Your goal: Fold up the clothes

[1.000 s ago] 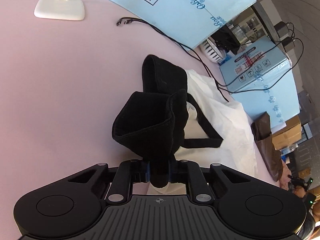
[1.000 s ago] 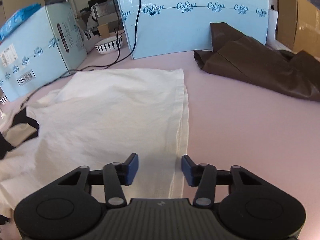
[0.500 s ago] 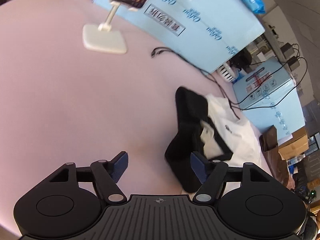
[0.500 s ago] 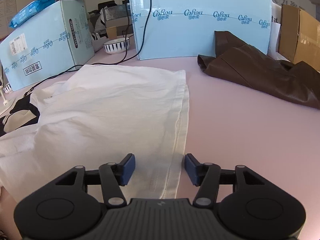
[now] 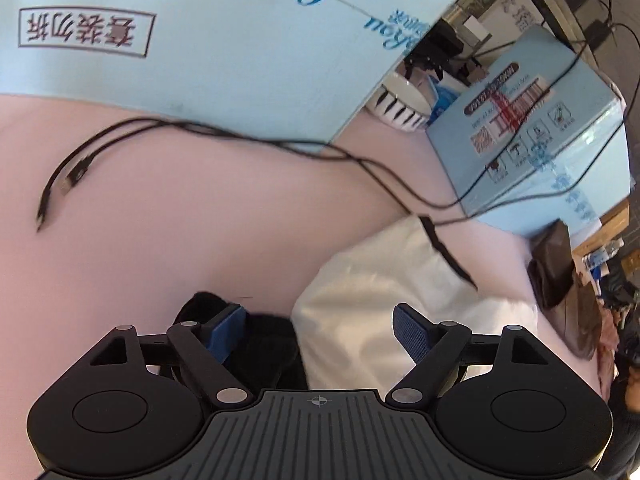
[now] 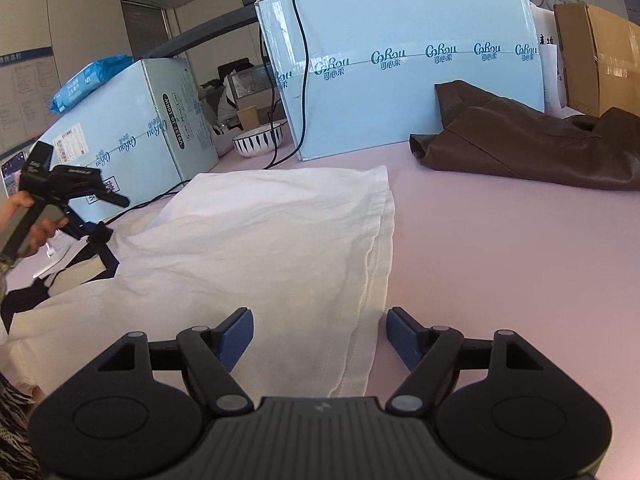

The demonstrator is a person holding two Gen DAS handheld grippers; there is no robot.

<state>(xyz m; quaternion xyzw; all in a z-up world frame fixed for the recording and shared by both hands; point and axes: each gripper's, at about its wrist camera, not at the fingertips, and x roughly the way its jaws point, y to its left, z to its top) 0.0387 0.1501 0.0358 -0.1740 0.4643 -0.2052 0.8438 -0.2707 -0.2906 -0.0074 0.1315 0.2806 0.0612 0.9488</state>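
Across the middle of the right wrist view, the white garment (image 6: 256, 240) lies spread on the pink bench (image 6: 500, 264), its hemmed edge running down to the right hand-held gripper (image 6: 319, 334), whose blue pads have just been opening and now stand apart with the hem between them, unpinched. At the lower centre of the left wrist view, the left hand-held gripper (image 5: 320, 330) has likewise just been opening; its jaws straddle the garment's black sleeve (image 5: 264, 344) without pressing it. A brown garment (image 6: 532, 148) lies at upper right, before a light-blue box (image 6: 400, 92).
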